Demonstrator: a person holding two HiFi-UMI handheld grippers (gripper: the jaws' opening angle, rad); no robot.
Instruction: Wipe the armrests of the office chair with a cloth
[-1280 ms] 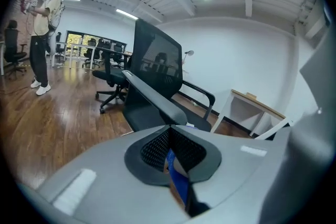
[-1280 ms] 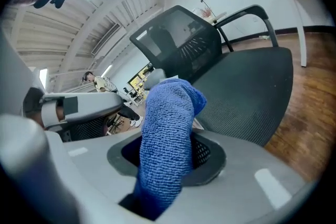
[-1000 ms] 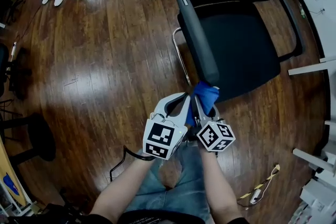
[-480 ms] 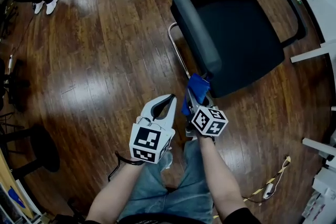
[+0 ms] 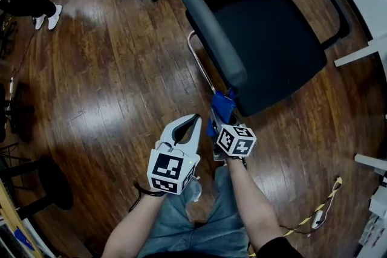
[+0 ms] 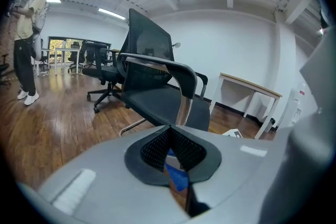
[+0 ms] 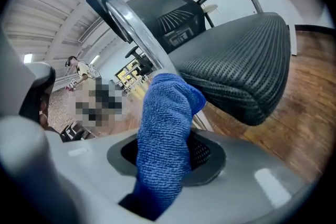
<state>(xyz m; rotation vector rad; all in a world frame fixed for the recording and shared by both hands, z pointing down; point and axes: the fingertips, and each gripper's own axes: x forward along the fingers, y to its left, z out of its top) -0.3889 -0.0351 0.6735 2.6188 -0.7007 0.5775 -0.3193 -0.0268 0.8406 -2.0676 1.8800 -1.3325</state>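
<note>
Cloth [image 5: 221, 107] sits clamped in our right gripper [image 5: 222, 119], just off the near end of the left armrest [image 5: 208, 30]; our left gripper [image 5: 195, 120] is closed, empty; we judge the right armrest [image 5: 336, 0], well apart, awaits wiping.

Blue jeans [image 5: 205, 217] and a black sleeve [image 5: 275, 248] are worn. The left claw [image 5: 192, 121] and right claw [image 5: 216, 118] are light grey, each fitted with a cube [image 5: 172, 171] of black-and-white square markers.
</note>
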